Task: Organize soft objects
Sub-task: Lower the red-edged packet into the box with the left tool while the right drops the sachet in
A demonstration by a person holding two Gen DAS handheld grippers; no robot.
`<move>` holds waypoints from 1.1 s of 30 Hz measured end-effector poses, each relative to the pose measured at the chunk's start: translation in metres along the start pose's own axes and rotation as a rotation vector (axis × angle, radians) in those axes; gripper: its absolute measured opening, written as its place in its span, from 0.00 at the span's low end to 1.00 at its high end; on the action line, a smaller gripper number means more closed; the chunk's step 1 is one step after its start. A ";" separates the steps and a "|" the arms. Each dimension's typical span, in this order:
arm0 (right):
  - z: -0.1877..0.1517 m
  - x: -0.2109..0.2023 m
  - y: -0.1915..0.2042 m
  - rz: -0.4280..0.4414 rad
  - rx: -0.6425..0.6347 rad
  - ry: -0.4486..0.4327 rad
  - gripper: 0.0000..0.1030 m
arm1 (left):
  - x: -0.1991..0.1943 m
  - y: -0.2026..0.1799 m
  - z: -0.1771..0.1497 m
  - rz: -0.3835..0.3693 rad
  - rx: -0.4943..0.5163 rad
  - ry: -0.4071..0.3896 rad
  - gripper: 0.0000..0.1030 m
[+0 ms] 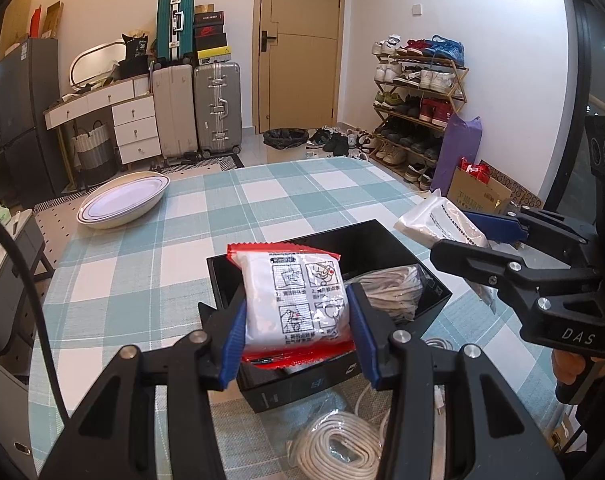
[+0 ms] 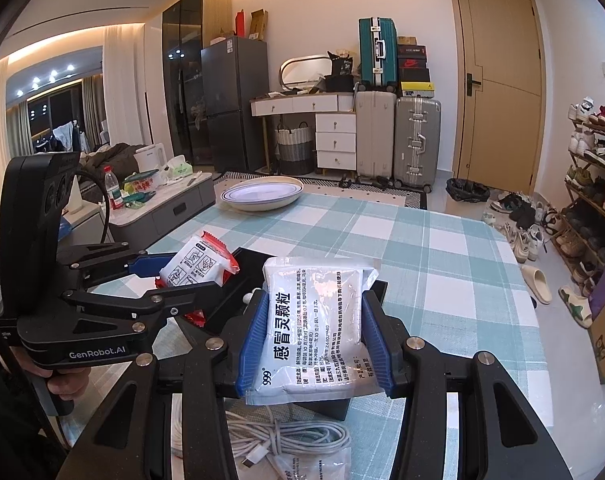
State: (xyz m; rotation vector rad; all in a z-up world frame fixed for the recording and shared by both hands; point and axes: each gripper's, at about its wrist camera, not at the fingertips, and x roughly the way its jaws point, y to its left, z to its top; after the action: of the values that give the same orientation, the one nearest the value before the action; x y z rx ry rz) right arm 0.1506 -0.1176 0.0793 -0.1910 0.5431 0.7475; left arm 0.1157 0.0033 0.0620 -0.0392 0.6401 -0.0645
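My left gripper (image 1: 298, 316) is shut on a white soft packet with red ends (image 1: 296, 300), held above a black open box (image 1: 430, 312) on the checked tablecloth. A bagged white cable (image 1: 394, 284) lies inside the box. My right gripper (image 2: 314, 332) is shut on a white sachet with blue print (image 2: 314, 328), held just over the same box (image 2: 250, 276). In the left wrist view the sachet (image 1: 438, 224) and the right gripper (image 1: 474, 236) hang beyond the box's right side. In the right wrist view the red-ended packet (image 2: 198, 264) and the left gripper (image 2: 162, 276) are at the left.
Coiled white cables (image 1: 342, 444) (image 2: 290, 436) lie on the cloth in front of the box. A white oval dish (image 1: 122, 200) (image 2: 262, 194) stands at the table's far left. Suitcases, a dresser and a shoe rack (image 1: 418, 112) line the room behind.
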 end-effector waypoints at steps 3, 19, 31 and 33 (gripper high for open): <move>0.002 0.011 -0.001 -0.004 -0.006 0.015 0.45 | 0.006 0.001 0.000 -0.002 -0.004 0.009 0.45; 0.006 0.060 -0.002 -0.020 -0.058 0.084 0.45 | 0.037 0.007 -0.002 0.004 -0.012 0.070 0.45; 0.005 0.088 -0.002 -0.027 -0.087 0.125 0.45 | 0.044 0.013 -0.004 -0.001 -0.031 0.084 0.45; 0.005 0.087 -0.002 -0.025 -0.101 0.121 0.49 | 0.044 0.012 -0.004 -0.002 -0.032 0.085 0.45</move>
State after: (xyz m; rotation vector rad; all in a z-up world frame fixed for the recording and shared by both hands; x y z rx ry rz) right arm 0.2067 -0.0650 0.0374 -0.3380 0.6169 0.7432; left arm 0.1488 0.0123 0.0316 -0.0679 0.7264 -0.0582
